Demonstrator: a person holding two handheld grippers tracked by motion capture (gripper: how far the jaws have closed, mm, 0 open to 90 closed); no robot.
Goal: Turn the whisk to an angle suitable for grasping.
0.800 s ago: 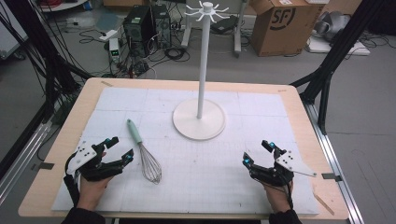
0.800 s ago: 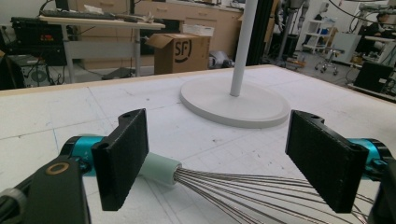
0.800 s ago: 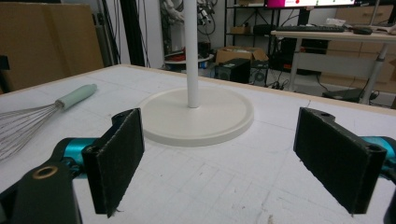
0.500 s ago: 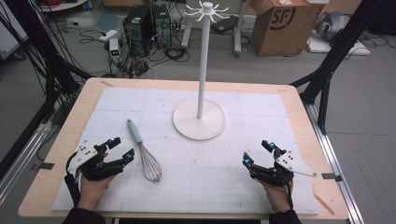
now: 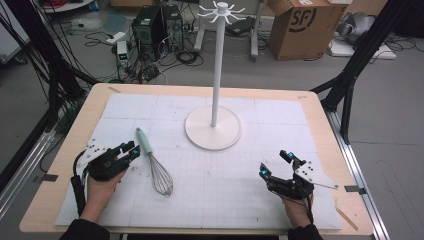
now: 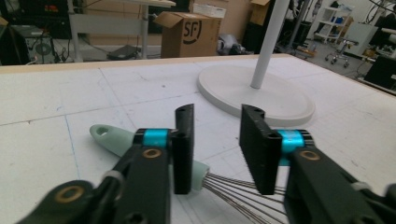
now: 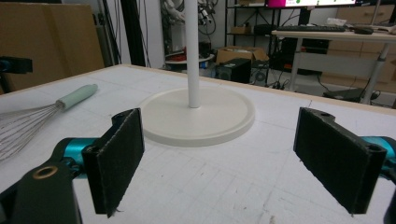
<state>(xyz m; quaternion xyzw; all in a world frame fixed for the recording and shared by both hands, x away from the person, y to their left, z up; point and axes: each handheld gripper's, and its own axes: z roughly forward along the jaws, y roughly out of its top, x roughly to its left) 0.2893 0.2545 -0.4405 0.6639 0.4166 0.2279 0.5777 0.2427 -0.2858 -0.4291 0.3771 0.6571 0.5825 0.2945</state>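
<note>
Only legible marking — "SF" with a curved stroke beside it, printed dark on the side of a brown cardboard box (image 5: 303,27) on the floor, far right beyond the table. Same box (image 6: 190,34) in the left gripper view, far centre, flaps open — reads "SF" there too. Nothing else legible.

Black tongs (image 5: 129,149) with cyan bands, brass screws, grey plates; dark sleeves.
</note>
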